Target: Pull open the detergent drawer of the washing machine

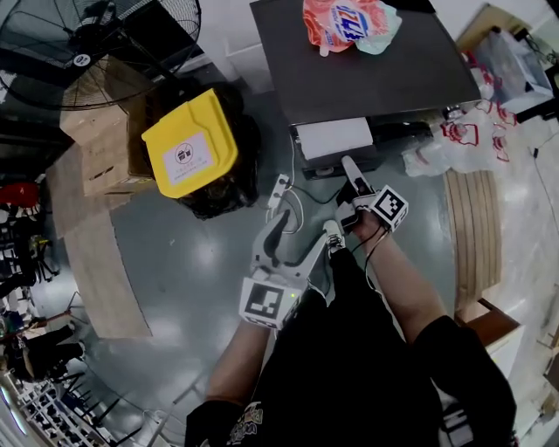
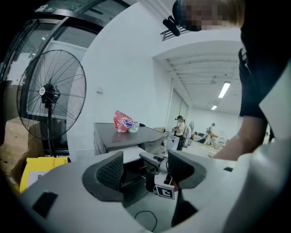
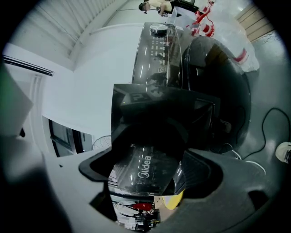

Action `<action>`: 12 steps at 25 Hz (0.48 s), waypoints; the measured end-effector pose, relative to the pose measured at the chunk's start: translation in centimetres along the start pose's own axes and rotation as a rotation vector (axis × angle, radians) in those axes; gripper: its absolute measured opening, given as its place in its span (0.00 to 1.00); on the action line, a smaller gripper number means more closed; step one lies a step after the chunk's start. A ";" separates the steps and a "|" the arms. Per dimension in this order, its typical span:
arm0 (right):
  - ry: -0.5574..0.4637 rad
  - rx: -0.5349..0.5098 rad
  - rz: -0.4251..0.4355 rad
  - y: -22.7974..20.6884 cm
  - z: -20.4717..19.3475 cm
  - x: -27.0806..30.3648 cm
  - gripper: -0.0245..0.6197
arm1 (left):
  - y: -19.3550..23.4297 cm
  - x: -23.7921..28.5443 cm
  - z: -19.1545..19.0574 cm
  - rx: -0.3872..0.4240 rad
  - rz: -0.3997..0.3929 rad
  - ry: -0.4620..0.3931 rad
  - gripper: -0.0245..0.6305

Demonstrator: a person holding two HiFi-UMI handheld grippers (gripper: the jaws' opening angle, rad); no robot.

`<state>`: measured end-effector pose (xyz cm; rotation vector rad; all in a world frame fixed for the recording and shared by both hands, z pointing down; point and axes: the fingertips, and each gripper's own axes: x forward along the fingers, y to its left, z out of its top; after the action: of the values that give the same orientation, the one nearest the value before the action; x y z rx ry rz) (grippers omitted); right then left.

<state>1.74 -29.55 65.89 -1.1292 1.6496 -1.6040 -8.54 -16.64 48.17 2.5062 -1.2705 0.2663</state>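
Detergent drawer [image 1: 334, 138]: white tray standing out from the near left of the dark grey, flat-topped washing machine [image 1: 367, 70]. Its glossy black front, lettered "Midea", is clamped by the right gripper [image 3: 151, 170]. The left gripper [image 2: 145, 170] gapes wide, empty.

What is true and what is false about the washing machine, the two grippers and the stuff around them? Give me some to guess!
1. The dark grey washing machine has its white-lined detergent drawer pulled out. True.
2. The right gripper holds nothing. False: its jaws clamp the drawer's glossy black front.
3. The left gripper is open and empty. True.
4. The pink-and-red plastic pouch lies on the floor. False: it lies on top of the washing machine.
5. The square plastic bin lid is blue. False: it is yellow.
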 end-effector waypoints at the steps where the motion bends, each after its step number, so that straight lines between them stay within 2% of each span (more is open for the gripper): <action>1: 0.000 -0.001 0.000 -0.1 -0.2 -0.5 0.76 | -0.3 -0.2 -0.1 0.002 -0.006 0.002 0.47; 6: -0.002 0.007 -0.005 -0.5 -0.9 -2.8 0.76 | -1.6 -1.0 -0.8 0.039 -0.020 -0.039 0.47; 12: -0.008 0.003 -0.010 -0.8 -1.9 -5.2 0.76 | -3.5 -2.8 -1.2 0.023 -0.038 0.008 0.47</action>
<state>2.77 -24.03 66.11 -1.1427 1.6384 -1.6049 -7.42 -12.19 47.72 2.5434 -1.2223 0.2829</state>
